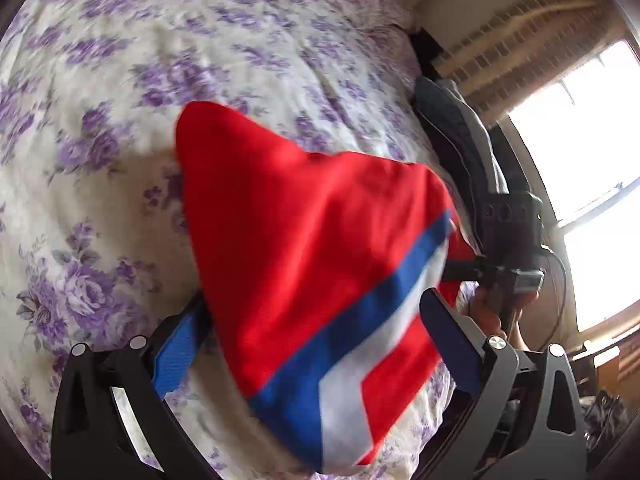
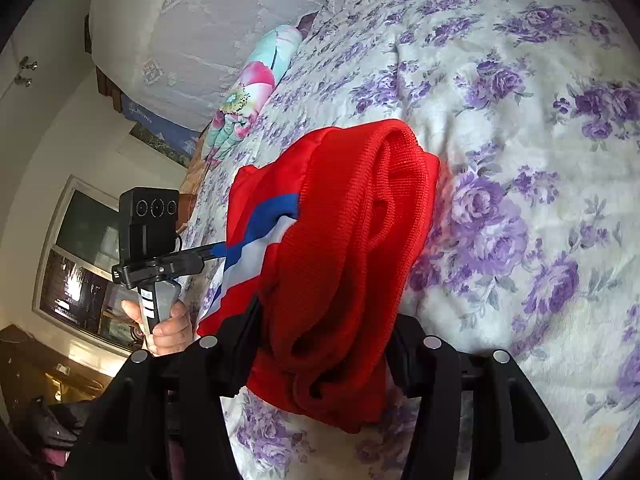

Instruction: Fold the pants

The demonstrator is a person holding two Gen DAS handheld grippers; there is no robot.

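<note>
Purple roses on cream cover the bedspread that fills both views; a bright window stands off the bed's right side in the left view, and a floral pillow lies along the far left edge of the bed in the right view, with a dark screen on the wall beyond it.

One pair of pants, red with one blue and one white stripe, hangs bunched above the bedspread, held up between the two tongs. In the left view its long axis runs on a slant from the near middle of the bed toward the far left, ending in a red corner that points away and up. In the right view the same cloth hangs as a thick red fold with a ribbed band on top, its length running away from the camera.

Left tongs: blue-padded fingers stand on either side of the striped part, wide apart; whether the pads press the cloth I cannot tell. Right tongs: partly closed, the red fold bunched between the two black fingers and filling the gap, so they grip the pants.

Each view also shows the other tongs gripped by a hand.
</note>
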